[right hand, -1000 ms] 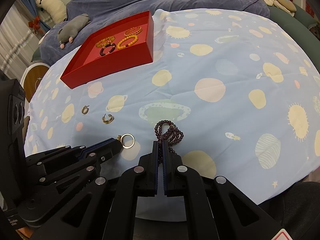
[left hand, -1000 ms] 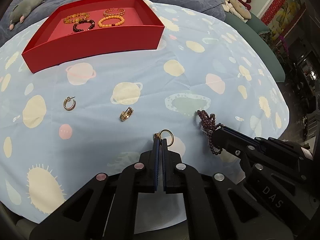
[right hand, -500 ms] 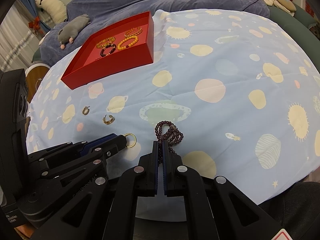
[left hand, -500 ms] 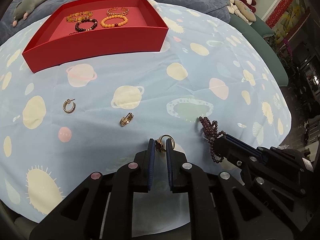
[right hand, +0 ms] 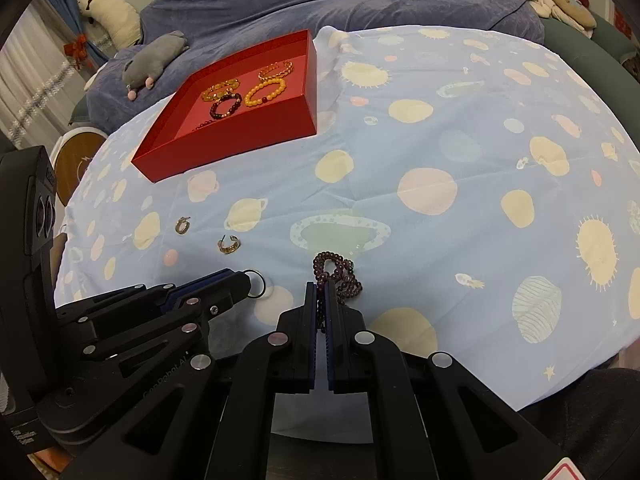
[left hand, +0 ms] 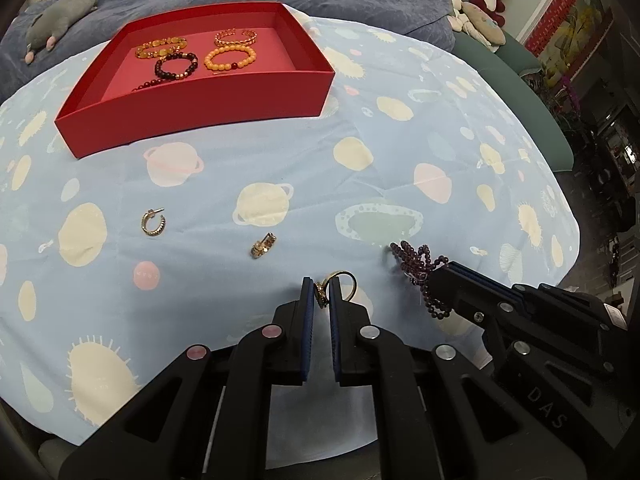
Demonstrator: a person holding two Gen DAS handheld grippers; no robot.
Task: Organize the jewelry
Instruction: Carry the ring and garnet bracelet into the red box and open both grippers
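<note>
Left gripper (left hand: 321, 294), lower centre of the left wrist view: jaws drawn narrow and clamped on a gold ring (left hand: 340, 286) at the fingertips; the ring's ornamented part sits between the pads, its hoop standing out to the right of the right finger, just above the planet-print cloth (left hand: 280, 160). Right gripper (right hand: 321, 294), lower centre of the right wrist view: jaws nearly closed and pinching a purple bead bracelet (right hand: 338, 276); its loops bunch on the cloth just beyond and right of the tips, and a strand runs down between the pads, along the fingers. In the left wrist view the same bracelet hangs at the tip of the right gripper, at mid right, long axis running from upper left to lower right. Two gold hoop earrings lie loose on the cloth: one (left hand: 153, 222) at mid left, opening upward; the other (left hand: 263, 245) just left of centre, near the left gripper's tips, tilted up to the right. Red tray (left hand: 192, 114), upper left, well apart from both grippers, long axis across the frame, holds an amber bracelet (left hand: 160, 46), a gold chain bracelet (left hand: 235, 36), an orange bead bracelet (left hand: 230, 59) and a dark bead bracelet (left hand: 176, 67). Writing: "DAS" on the right gripper's body, lower right of the left wrist view; partly readable "Robot" lettering on the left gripper's body, lower left of the right wrist view.
</note>
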